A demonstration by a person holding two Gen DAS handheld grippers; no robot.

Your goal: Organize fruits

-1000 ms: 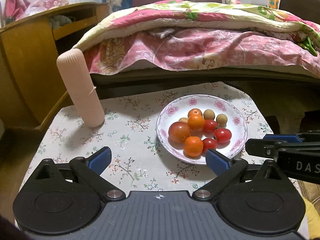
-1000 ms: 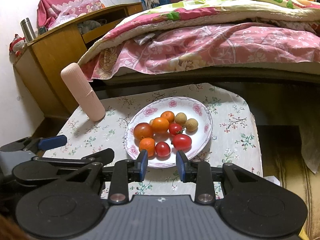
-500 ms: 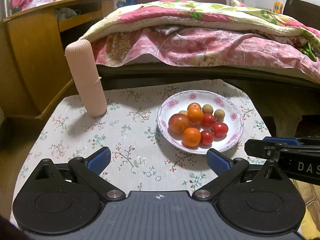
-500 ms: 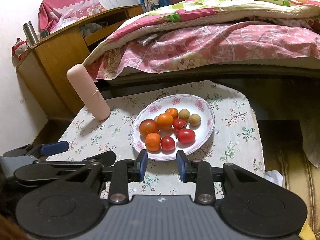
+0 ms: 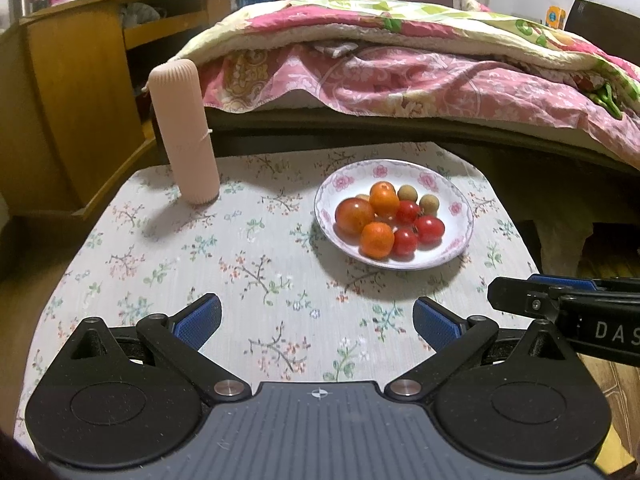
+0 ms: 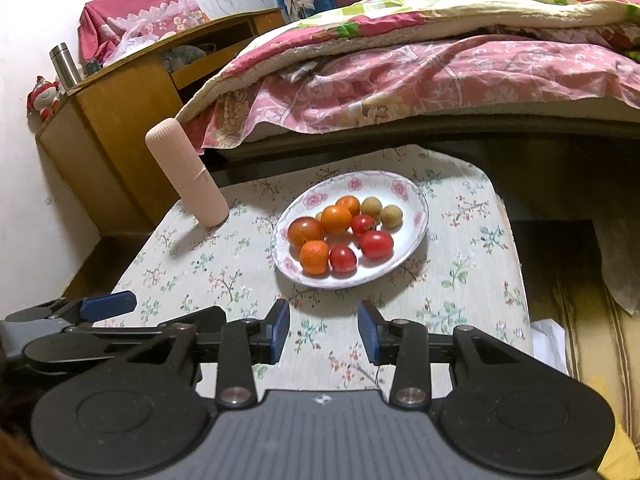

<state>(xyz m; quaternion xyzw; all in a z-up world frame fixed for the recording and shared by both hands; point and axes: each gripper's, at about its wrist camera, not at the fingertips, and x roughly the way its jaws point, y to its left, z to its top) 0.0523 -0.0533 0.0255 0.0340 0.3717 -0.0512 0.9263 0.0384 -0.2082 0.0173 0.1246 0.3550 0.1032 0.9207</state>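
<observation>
A white flowered plate (image 5: 456,209) (image 6: 412,216) on the floral tablecloth holds several fruits: red tomatoes (image 5: 429,229) (image 6: 376,244), orange mandarins (image 5: 377,240) (image 6: 314,257), a larger orange-red tomato (image 5: 353,215) (image 6: 305,231) and small brown longans (image 5: 429,203) (image 6: 390,216). My left gripper (image 5: 317,320) is wide open and empty, in front of the plate. My right gripper (image 6: 323,328) is open with a narrower gap, empty, just short of the plate's near rim. Each gripper shows at the edge of the other's view.
A tall pink ribbed cylinder (image 5: 185,132) (image 6: 188,174) stands at the table's far left. A bed with a pink quilt (image 5: 400,72) runs behind the table. A wooden cabinet (image 5: 72,92) stands to the left. The table's right edge drops to the floor (image 6: 580,320).
Both grippers have drawn back from the plate, which now sits farther off. Their openings have not changed.
</observation>
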